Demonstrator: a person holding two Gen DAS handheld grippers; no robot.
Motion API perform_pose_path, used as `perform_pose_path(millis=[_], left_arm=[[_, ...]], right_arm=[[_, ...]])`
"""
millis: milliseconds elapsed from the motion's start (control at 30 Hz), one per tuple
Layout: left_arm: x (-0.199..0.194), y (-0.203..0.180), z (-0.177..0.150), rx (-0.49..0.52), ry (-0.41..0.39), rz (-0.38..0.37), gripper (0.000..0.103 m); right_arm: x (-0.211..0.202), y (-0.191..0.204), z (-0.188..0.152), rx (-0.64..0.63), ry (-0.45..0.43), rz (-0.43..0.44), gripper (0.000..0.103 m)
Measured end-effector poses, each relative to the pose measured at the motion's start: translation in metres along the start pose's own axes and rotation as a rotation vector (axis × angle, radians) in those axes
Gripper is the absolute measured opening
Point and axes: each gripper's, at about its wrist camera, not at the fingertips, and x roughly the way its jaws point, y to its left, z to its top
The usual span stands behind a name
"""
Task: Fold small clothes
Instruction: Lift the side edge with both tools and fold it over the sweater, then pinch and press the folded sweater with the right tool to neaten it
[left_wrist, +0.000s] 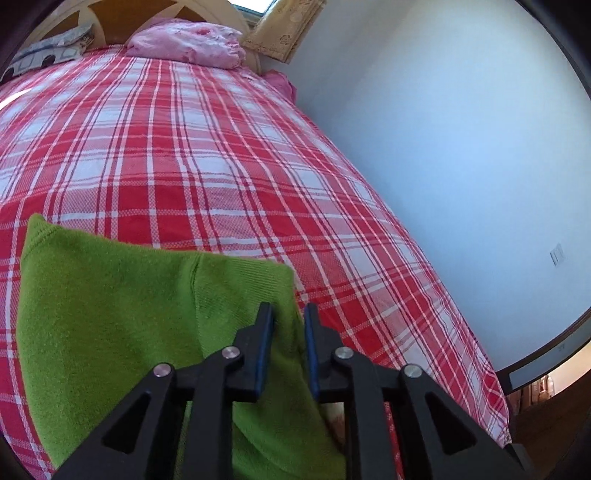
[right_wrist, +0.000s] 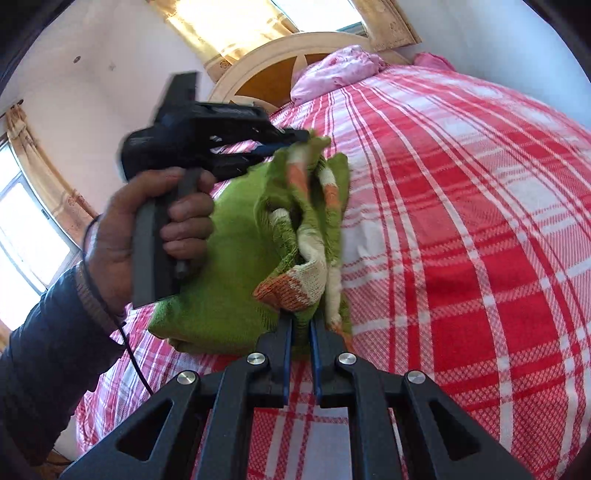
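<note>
A small green knit sweater (left_wrist: 122, 299) with orange and white stripes (right_wrist: 306, 284) hangs above the red plaid bed (left_wrist: 207, 155), held up by both grippers. My left gripper (left_wrist: 289, 314) is shut on a green edge of it; it also shows in the right wrist view (right_wrist: 291, 142), gripping the sweater's top. My right gripper (right_wrist: 301, 325) is shut on the sweater's lower bunched part. The sweater hangs crumpled between the two.
A pink pillow (left_wrist: 188, 42) and a blue-white one (left_wrist: 48, 50) lie at the wooden headboard (right_wrist: 273, 62). A white wall (left_wrist: 443, 129) runs along the bed's right side. Curtained windows (right_wrist: 229, 26) are behind the bed.
</note>
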Motion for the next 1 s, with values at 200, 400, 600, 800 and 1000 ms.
perform_pose_path(millis=[200,400,600,800,1000], left_arm=[[-0.061,-0.006,-0.026,0.159,-0.103,0.122,0.057],[-0.109,0.026,-0.094,0.269,-0.162,0.337,0.062],[-0.099,0.041,-0.129,0.215,-0.145,0.378,0.067],[-0.093,0.045,-0.139,0.175,-0.146,0.347,0.074],[-0.088,0.052,-0.146,0.144,-0.111,0.336,0.092]], right_arm=[[-0.016,-0.003,0.0,-0.007,-0.057,-0.032,0.028],[-0.045,0.027,0.025,-0.125,-0.217,-0.159,0.049],[0.016,0.07,0.075,-0.14,-0.072,0.038,0.049],[0.095,0.045,0.089,-0.154,0.057,-0.175,0.048],[0.083,0.042,0.082,-0.169,0.032,-0.203,0.046]])
